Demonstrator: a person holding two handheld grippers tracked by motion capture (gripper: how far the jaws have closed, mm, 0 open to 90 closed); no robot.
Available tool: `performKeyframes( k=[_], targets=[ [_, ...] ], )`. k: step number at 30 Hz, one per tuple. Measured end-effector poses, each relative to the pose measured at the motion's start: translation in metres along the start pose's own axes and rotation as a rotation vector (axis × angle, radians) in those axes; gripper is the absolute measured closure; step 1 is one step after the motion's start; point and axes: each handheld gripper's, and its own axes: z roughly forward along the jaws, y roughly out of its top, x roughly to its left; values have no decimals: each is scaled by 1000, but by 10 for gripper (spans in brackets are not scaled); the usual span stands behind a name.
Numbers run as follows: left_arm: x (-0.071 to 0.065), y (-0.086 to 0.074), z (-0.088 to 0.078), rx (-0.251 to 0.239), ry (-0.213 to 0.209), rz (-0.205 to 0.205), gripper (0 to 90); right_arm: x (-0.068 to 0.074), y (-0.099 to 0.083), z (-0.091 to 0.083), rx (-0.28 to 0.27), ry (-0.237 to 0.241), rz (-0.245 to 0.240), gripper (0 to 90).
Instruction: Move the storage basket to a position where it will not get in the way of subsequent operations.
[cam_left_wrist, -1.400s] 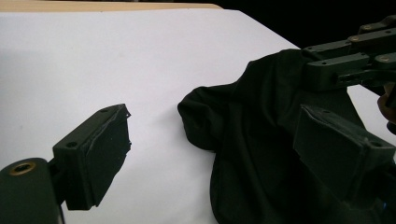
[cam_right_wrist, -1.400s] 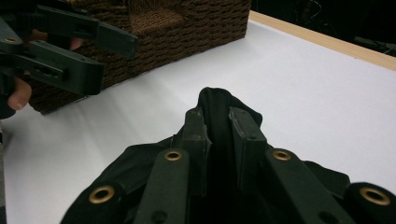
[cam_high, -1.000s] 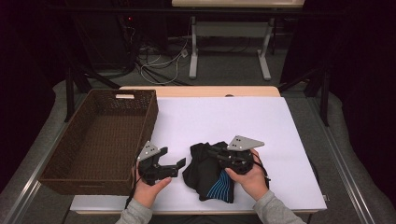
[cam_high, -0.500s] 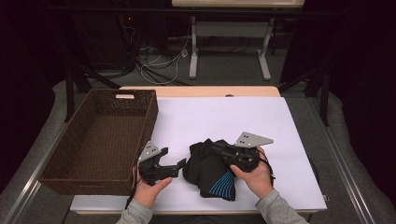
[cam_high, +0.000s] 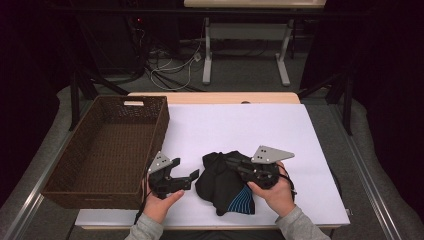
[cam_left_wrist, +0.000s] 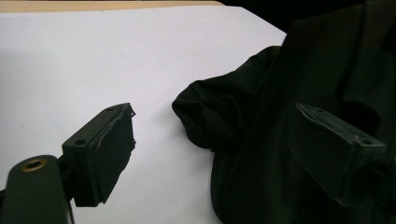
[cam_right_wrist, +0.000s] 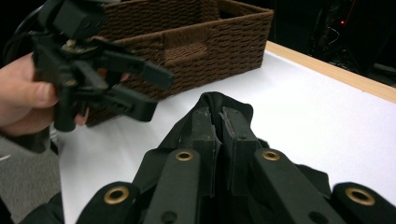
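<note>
A: Where the woven brown basket ends, what's next?
B: The left gripper, jaws apart, empty, beside a soft black garment on the white table.
A: And the right gripper?
B: Its jaws have just been closing, pinching a fold of that cloth, probably thin.

- The garment is black, with a patch of thin bright blue curved stripes near its lower edge
- The basket is dark brown wicker, woven all over
- The sheet on the table is plain white, with a band of pale wood along the far edge
- Both the left gripper and the right gripper are black, each with a grey plate on top
- In the right gripper view, brass-coloured rivets dot the black jaws
- The sleeves are grey
</note>
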Motion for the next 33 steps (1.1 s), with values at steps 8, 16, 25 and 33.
performKeyframes(
  k=[8, 16, 25, 33],
  targets=[
    [-1, 0, 2, 4, 3, -1, 142, 8, -10, -10, 16, 19, -24, 849],
    [0, -1, 5, 18, 10, 5, 146, 10, -27, -16, 31, 44, -8, 849],
    [1, -2, 12, 31, 3, -11, 159, 15, -39, -17, 62, 61, -7, 848],
    [2, 3, 21, 33, -8, -28, 210, 18, -47, -19, 76, 70, 15, 847]
  ],
)
